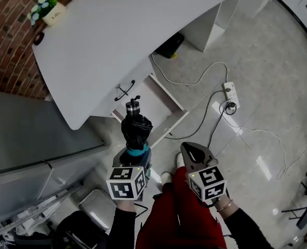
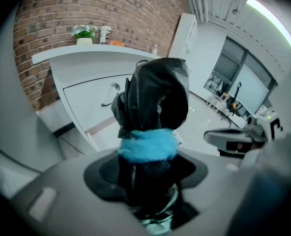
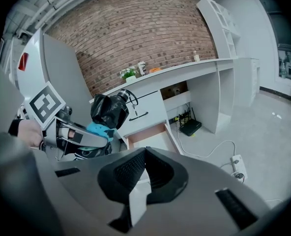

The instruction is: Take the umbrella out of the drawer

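A folded black umbrella (image 1: pixel 136 130) with a blue band round it stands up out of my left gripper (image 1: pixel 137 150), whose jaws are shut on its lower part. The umbrella's metal tip points at the white counter. It fills the middle of the left gripper view, umbrella (image 2: pixel 158 95) above left gripper (image 2: pixel 150 181). It hangs above and in front of the open drawer (image 1: pixel 166 113) under the counter. My right gripper (image 1: pixel 191 150) hovers to the right, shut on nothing; in its own view the right gripper (image 3: pixel 143 154) looks at the umbrella (image 3: pixel 107 110) and the drawer (image 3: pixel 153 135).
The white counter (image 1: pixel 117 40) carries a flower pot (image 1: pixel 49 10). A closed upper drawer with a black handle (image 1: pixel 124 91) sits above the open one. A power strip (image 1: pixel 229 92) and cables lie on the floor at right. A grey cabinet (image 1: pixel 29 139) stands left. The person's red trousers (image 1: pixel 179 217) are below.
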Tool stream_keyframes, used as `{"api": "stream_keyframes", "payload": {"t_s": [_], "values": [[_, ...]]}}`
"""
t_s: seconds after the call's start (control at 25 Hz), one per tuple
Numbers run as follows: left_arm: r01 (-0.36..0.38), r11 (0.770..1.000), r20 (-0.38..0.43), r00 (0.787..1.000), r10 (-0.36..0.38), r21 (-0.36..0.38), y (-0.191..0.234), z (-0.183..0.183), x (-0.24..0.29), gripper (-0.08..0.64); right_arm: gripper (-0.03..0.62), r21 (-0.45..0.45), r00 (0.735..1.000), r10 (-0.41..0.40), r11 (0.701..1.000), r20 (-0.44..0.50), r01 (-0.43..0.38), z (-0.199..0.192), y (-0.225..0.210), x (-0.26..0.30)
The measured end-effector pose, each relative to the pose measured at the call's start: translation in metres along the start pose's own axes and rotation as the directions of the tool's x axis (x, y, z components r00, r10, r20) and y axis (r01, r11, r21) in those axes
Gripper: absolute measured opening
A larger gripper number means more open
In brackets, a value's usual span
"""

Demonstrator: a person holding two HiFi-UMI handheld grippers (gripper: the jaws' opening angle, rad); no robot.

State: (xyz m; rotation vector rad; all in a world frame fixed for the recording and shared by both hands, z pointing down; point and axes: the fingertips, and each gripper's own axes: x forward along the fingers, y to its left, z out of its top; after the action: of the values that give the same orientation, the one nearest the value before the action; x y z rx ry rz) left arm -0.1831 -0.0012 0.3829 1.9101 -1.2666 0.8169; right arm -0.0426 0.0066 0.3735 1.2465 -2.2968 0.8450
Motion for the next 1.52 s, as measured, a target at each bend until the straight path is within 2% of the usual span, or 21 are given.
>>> {"api": "stream_keyframes", "payload": {"t_s": [0.8, 1.16, 1.52], "values": [[0.024, 1.0, 0.14, 0.99, -0.023, -0.005, -0.02, -0.005, -0.078, 0.247, -0.002, 0.011, 0.993, -0.052, 0.999, 0.104, 0.051, 0.001, 0.021, -0.058], [0.035, 0.999, 0.198, 0.98, -0.033, -0.01, -0.024, -0.011, -0.09, 0.247, -0.002, 0.0, 0.982, -0.041, 0.999, 0.182, 0.042, 0.005, 0.033, -0.071], [0.043, 0.999, 0.225, 0.973, -0.047, 0.022, -0.03, -0.014, -0.089, 0.247, -0.002, 0.029, 0.975, -0.064, 0.998, 0.211, 0.059, -0.003, 0.021, -0.074]]}}
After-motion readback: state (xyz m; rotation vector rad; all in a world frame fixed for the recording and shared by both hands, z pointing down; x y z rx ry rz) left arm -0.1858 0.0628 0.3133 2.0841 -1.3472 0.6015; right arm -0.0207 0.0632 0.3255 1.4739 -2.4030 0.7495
